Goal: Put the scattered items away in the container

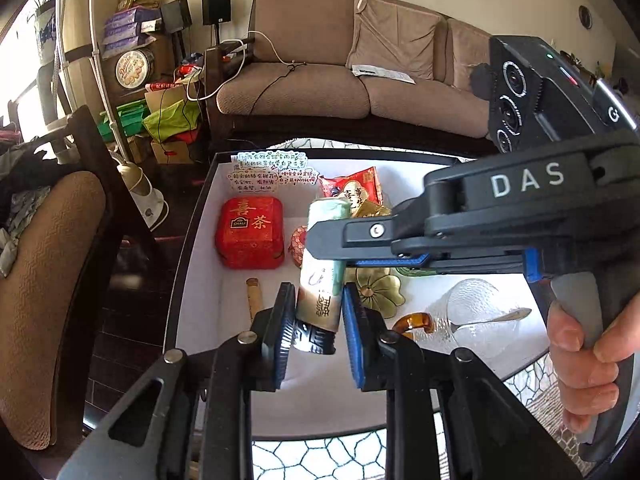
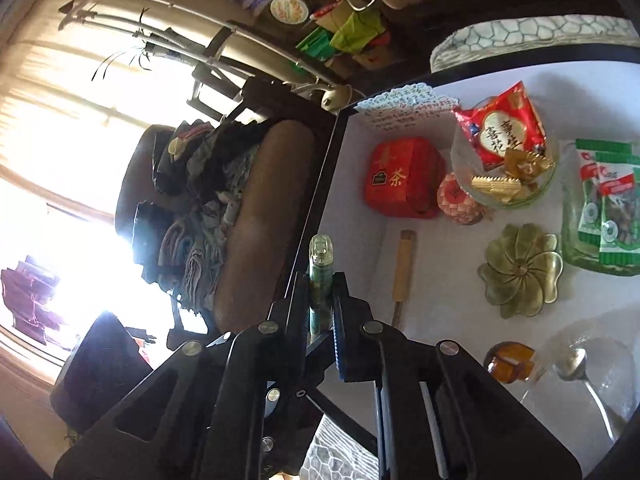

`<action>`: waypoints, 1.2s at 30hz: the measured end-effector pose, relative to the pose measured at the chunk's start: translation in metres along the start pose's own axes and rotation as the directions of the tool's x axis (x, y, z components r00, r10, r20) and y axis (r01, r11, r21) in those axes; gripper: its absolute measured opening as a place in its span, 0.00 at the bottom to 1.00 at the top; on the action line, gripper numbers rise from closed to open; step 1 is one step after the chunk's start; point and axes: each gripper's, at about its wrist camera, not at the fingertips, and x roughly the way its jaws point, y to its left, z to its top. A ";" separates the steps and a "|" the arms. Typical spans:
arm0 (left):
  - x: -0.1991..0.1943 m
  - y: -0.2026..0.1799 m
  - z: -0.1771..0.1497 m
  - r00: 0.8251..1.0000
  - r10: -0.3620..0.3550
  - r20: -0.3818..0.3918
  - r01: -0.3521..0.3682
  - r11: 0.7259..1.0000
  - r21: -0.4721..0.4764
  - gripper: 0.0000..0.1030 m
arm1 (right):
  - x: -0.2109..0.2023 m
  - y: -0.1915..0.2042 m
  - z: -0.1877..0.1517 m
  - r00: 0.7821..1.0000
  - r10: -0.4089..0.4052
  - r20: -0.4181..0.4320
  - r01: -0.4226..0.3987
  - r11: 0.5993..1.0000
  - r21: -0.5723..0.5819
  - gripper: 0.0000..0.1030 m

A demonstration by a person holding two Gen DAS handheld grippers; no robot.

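at centre frame above the white tray [image 1: 192, 280], a green-and-cream cylindrical tin [image 1: 322, 280] is clamped by the left gripper [image 1: 316, 320]; a slim green bottle [image 2: 320, 280] is pinched by the right gripper [image 2: 322, 308].

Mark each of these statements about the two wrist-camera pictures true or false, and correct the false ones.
1. The left gripper holds a cylindrical tube with a black end. True.
2. The right gripper is empty. False: it is shut on a slim green bottle with a clear cap.
3. The red tea tin sits inside the black-rimmed white tray. True.
4. The red snack packet lies flat on the tray floor. False: it stands in a glass bowl.
5. A spoon rests in a clear glass dish. True.
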 end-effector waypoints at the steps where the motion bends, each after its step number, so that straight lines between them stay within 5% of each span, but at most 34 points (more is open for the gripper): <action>1: 0.003 0.002 0.002 1.000 -0.019 0.005 0.019 1.000 -0.017 0.28 | -0.003 -0.005 0.005 1.000 -0.017 0.011 0.017 1.000 0.004 0.10; 7: 0.019 0.006 0.006 1.000 -0.030 -0.009 0.030 0.999 -0.029 0.28 | -0.034 -0.039 0.030 0.981 -0.180 0.066 0.182 0.983 -0.012 0.10; 13: 0.019 0.033 0.009 0.999 -0.010 -0.031 0.007 0.997 -0.080 0.28 | -0.002 -0.036 0.025 0.976 -0.218 -0.031 0.214 0.973 -0.090 0.10; 18: 0.015 0.048 0.010 1.000 0.017 -0.018 -0.018 0.996 -0.086 0.28 | 0.054 -0.017 0.011 0.935 -0.330 -0.133 0.302 0.934 -0.192 0.10; 26: 0.025 0.044 -0.002 0.999 0.025 -0.048 -0.027 0.999 -0.040 0.28 | 0.087 -0.024 -0.002 0.866 -0.442 -0.232 0.383 0.886 -0.261 0.10; 28: 0.028 0.045 -0.003 0.999 0.008 -0.054 -0.010 0.999 -0.043 0.28 | 0.090 -0.023 0.000 0.859 -0.456 -0.231 0.391 0.878 -0.275 0.10; 36: 0.034 0.055 -0.004 0.998 0.003 -0.065 -0.007 0.998 -0.062 0.28 | 0.104 -0.021 0.002 0.774 -0.582 -0.250 0.483 0.798 -0.361 0.19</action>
